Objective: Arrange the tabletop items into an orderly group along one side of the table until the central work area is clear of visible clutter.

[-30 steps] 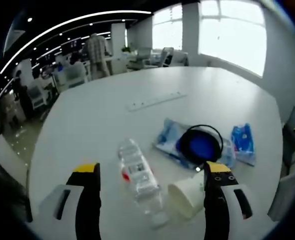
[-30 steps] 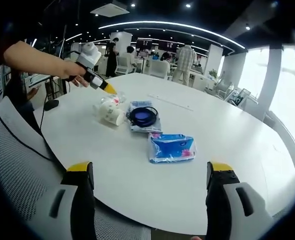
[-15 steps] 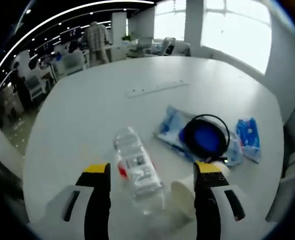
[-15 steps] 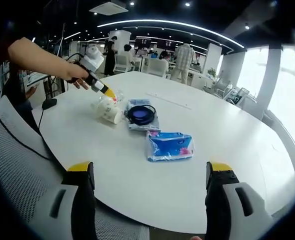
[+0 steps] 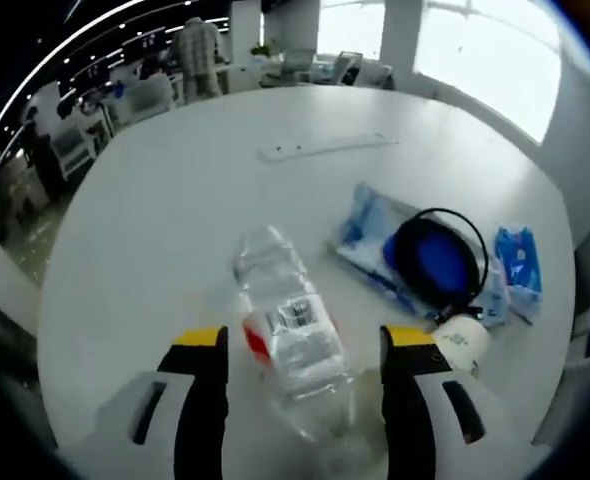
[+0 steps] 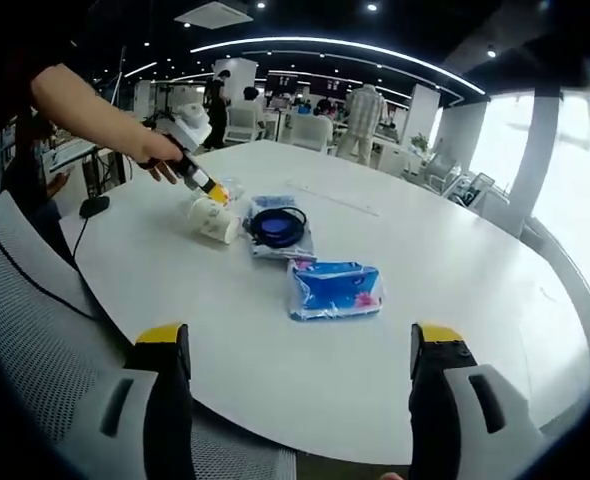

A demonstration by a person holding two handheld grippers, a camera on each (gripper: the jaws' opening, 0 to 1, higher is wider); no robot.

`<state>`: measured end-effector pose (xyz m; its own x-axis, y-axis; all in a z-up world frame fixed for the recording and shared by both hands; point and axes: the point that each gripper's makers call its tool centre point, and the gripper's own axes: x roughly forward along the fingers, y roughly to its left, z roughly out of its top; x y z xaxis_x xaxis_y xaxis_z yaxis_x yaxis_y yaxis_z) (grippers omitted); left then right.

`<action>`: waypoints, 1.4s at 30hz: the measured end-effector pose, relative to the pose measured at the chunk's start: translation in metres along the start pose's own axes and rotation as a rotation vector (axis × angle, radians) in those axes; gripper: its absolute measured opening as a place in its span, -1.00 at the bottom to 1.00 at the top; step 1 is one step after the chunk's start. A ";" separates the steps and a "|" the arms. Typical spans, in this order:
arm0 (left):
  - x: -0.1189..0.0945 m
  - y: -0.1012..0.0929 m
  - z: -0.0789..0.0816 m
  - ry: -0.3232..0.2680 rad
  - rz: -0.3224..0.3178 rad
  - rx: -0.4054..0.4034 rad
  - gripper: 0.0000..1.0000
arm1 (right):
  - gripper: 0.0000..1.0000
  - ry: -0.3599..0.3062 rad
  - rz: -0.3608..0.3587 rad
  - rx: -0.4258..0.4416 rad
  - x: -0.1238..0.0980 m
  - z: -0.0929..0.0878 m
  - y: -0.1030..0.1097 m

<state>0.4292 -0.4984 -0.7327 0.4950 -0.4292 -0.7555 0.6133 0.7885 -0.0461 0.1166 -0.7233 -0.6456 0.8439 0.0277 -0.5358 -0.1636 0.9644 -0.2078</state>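
A clear plastic bottle (image 5: pixel 280 290) with a red and white label lies on the white table (image 5: pixel 165 220), its lower half between the jaws of my left gripper (image 5: pixel 305 338), which is open around it. A white paper cup (image 5: pixel 461 342) lies just right of the right jaw. Beyond it a round blue dish with a black rim (image 5: pixel 435 262) rests on a blue and white packet (image 5: pixel 367 228), with a blue tissue pack (image 5: pixel 520 270) beside it. In the right gripper view, a hand holds the left gripper (image 6: pixel 207 184) over the cup (image 6: pixel 213 222). My right gripper (image 6: pixel 300 340) is open, off the table's near edge.
A long white strip (image 5: pixel 325 148) lies farther across the table. The tissue pack (image 6: pixel 333 288) and blue dish (image 6: pixel 278 227) sit mid-table. A grey mesh chair (image 6: pixel 35 300) stands at the near left edge. People and desks fill the room behind.
My left gripper has come down and forward over the bottle, and its jaws have narrowed a little and now stand either side of it. The cup now lies outside the right jaw. The right gripper has barely moved.
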 end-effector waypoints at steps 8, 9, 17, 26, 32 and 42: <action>0.008 0.002 -0.009 0.041 -0.006 -0.020 0.11 | 0.80 0.014 0.002 -0.004 0.000 -0.003 0.000; 0.009 0.002 -0.009 0.043 -0.005 -0.019 0.11 | 0.80 0.013 0.002 -0.003 0.000 -0.003 0.000; 0.020 0.001 -0.011 0.071 -0.021 -0.025 0.09 | 0.79 0.022 -0.006 0.001 0.001 -0.004 -0.001; 0.020 0.017 -0.021 0.109 0.009 0.024 -0.10 | 0.78 0.029 -0.010 0.005 0.001 -0.006 -0.002; 0.019 0.026 -0.022 0.100 0.008 0.076 -0.09 | 0.74 0.034 -0.006 0.002 0.002 -0.007 -0.002; 0.019 0.024 -0.023 0.107 0.000 0.084 -0.15 | 0.73 0.035 -0.010 0.001 0.001 -0.007 -0.003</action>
<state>0.4395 -0.4775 -0.7628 0.4288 -0.3764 -0.8212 0.6650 0.7468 0.0050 0.1145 -0.7276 -0.6518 0.8270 0.0087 -0.5621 -0.1545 0.9649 -0.2124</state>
